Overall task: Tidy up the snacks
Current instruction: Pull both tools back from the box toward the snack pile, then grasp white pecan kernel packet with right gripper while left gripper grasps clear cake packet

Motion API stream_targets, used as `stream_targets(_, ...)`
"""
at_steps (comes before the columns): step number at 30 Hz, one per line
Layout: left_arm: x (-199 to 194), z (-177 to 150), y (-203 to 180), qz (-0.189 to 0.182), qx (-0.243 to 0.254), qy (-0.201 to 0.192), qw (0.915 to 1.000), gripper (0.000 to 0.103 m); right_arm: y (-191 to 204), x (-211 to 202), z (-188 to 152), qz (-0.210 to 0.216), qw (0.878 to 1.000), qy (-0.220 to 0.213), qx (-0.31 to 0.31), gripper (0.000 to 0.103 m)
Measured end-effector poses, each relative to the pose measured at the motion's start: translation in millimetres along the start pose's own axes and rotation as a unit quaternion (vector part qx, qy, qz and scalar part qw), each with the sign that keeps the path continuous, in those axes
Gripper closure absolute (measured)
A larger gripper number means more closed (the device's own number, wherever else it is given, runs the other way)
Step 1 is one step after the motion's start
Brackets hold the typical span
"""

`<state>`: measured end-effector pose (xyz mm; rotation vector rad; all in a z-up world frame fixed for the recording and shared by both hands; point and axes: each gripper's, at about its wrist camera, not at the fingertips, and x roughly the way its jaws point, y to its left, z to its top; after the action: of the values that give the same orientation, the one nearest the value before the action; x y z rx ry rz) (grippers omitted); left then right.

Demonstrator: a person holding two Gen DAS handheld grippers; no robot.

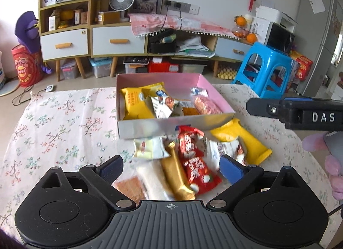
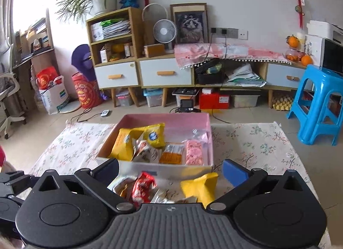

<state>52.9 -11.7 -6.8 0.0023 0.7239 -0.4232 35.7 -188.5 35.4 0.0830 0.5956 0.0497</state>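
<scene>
Both tongs released: left (image 1: 171,168), right (image 2: 171,170). I centre left over red pack (image 1: 194,164), pinch its middle, lift into box (image 1: 171,124).

White raised letters "DAS" stand on the side of the black plastic right gripper (image 1: 300,112), seen in the left wrist view. The printing on the red foil snack packet (image 1: 196,163), the yellow wrappers and the red drum-shaped container (image 1: 25,67) is too blurred to read.
</scene>
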Motion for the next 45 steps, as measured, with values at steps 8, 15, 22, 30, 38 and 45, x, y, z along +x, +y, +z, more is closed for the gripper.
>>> stream_targets(8,-5,-24,24,-0.007,-0.026,-0.004,0.9996,0.005,7,-9,-40,0.019,0.999,0.002,-0.035,0.009)
stream_targets(15,0,-43,30,-0.009,-0.027,0.009,0.9996,0.005,11,-12,-73,0.028,0.993,0.022,-0.115,0.009)
stream_targets(22,9,-50,25,-0.022,-0.033,0.018,0.999,0.006,13,-18,-85,0.034,0.985,0.018,-0.169,0.009)
stream_targets(30,28,-48,28,-0.008,-0.093,0.036,0.9949,0.014,15,-5,-81,0.06,0.967,0.006,-0.247,0.01)
stream_targets(38,45,-42,28,0.023,-0.119,0.05,0.9913,0.033,26,22,-84,0.062,0.938,0.046,-0.337,0.011)
stream_targets(45,51,-36,29,0.033,-0.109,0.055,0.9919,0.049,28,44,-78,0.045,0.934,0.057,-0.349,0.015)
